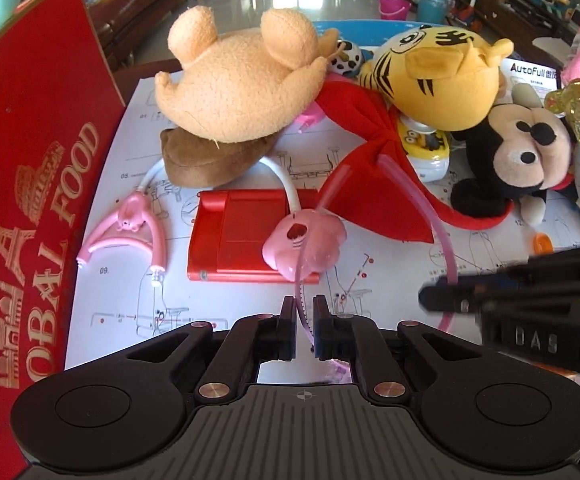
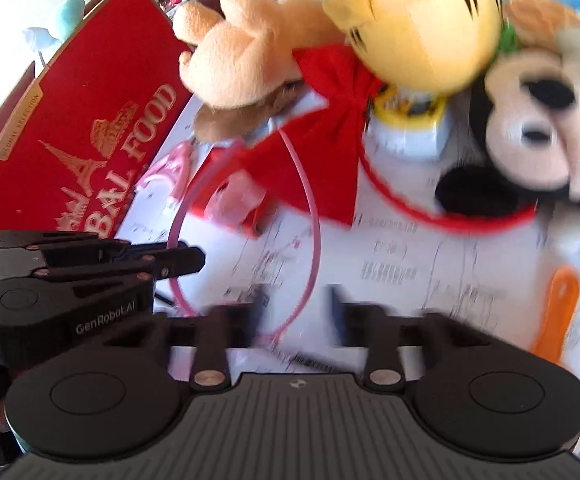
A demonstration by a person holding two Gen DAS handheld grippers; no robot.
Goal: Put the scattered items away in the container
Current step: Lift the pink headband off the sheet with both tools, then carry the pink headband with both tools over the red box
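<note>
A thin pink hairband [image 1: 435, 216] arches over the paper-covered table. My left gripper [image 1: 304, 330] is shut on one end of the pink hairband; it also shows in the right wrist view [image 2: 182, 260] at left, holding the hairband [image 2: 313, 216]. My right gripper [image 2: 299, 308] is open around the band's other side, blurred by motion; it shows in the left wrist view [image 1: 445, 296] at right. A red box [image 1: 30, 168] marked "GLOBAL FOOD" stands at left. A peach plush [image 1: 242, 80], a tiger plush [image 1: 437, 76] and a Mickey plush [image 1: 525, 152] lie beyond, with a red bow [image 1: 373, 168].
A red phone stand [image 1: 238, 236], a pink pig clip lamp [image 1: 309, 236] and a Minion toy [image 1: 425, 144] lie on the instruction sheet [image 1: 130, 304]. An orange comb [image 2: 557, 308] lies at right. A blue basin rim [image 1: 345, 26] sits behind the plushes.
</note>
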